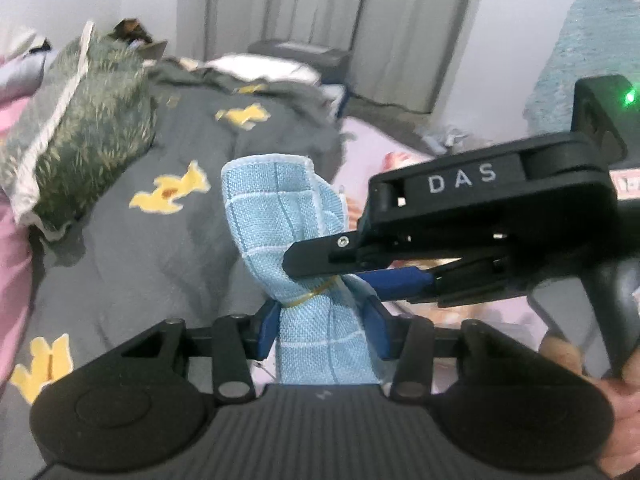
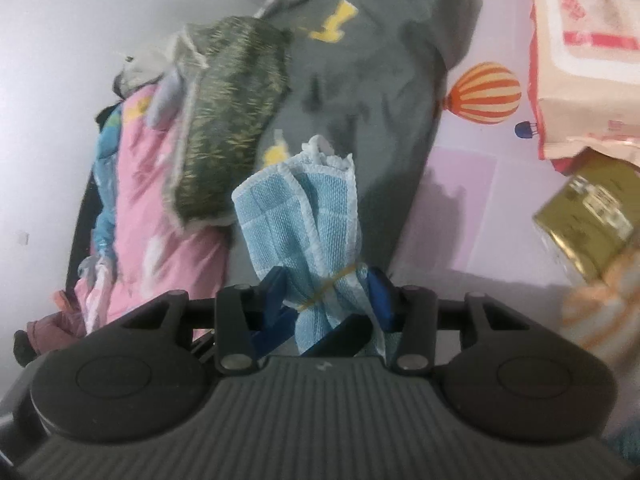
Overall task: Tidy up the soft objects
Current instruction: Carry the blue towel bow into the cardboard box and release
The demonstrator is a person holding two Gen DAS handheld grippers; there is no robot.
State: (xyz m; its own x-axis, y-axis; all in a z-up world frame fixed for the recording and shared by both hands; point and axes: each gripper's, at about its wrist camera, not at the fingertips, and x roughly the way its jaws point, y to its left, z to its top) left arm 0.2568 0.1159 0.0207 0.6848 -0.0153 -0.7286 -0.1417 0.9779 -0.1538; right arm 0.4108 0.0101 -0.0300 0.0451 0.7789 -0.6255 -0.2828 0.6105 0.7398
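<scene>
One blue cloth (image 1: 280, 216), bound by one rubber band (image 1: 316, 294) at the frame's centre, is gripped by both half-closed grippers, left (image 1: 322, 328) and right (image 2: 328, 298); "DAS" is read on the right one.

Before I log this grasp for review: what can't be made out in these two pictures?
- Lower end of the blue cloth: left wrist view, cut off behind the tongs' body.
- Print on the gold box: right wrist view, blurred.
- Whether the yellow rubber band wraps fully around: right wrist view, back side hidden by the cloth.
- Far pad of the right tongs: left wrist view, hidden behind the cloth.
</scene>
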